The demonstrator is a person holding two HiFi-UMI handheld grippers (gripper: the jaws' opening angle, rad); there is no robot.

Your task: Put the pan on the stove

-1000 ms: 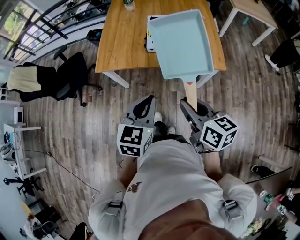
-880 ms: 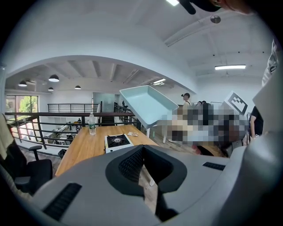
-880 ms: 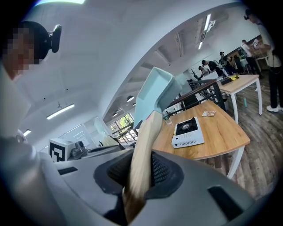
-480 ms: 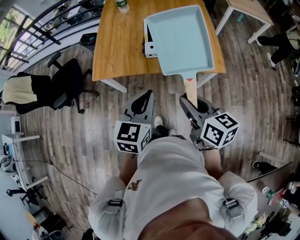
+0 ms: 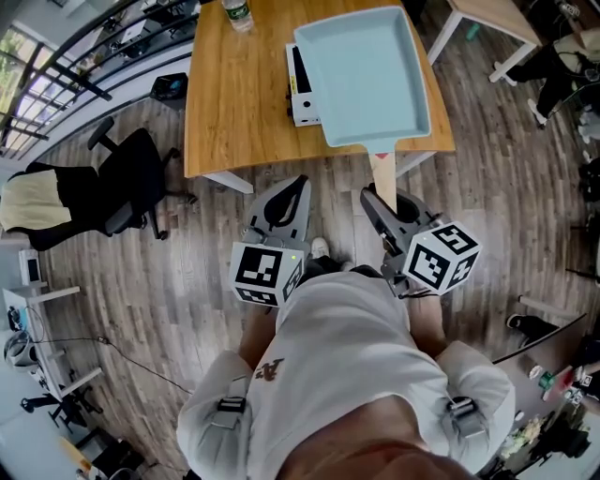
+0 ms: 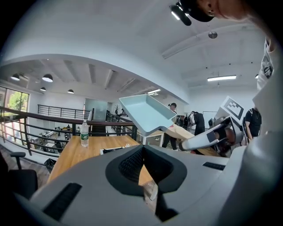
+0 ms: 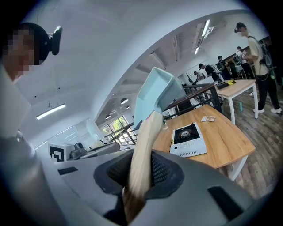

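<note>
A light blue square pan (image 5: 366, 75) hangs above the wooden table (image 5: 234, 103); my right gripper (image 5: 380, 199) is shut on its pale wooden handle (image 5: 382, 176). The pan covers most of a white one-burner stove (image 5: 302, 94), of which only the left edge shows. The right gripper view has the handle (image 7: 141, 150) clamped between the jaws of my right gripper (image 7: 141, 164), the pan (image 7: 152, 95) tilted up, and the stove (image 7: 188, 139) on the table beyond. My left gripper (image 5: 298, 184) is shut and holds nothing, short of the table edge. From the left gripper view the pan (image 6: 146, 112) is up on the right.
A water bottle (image 5: 236, 14) stands at the table's far side, also in the left gripper view (image 6: 84, 133). A black office chair (image 5: 131, 187) is on the floor to the left. A white-legged table (image 5: 497, 23) stands at the right, with people beyond (image 7: 254, 57).
The table has drifted nearer to me and slightly right in the head view. The pan stays held in the right gripper over the stove. The left gripper has barely moved.
</note>
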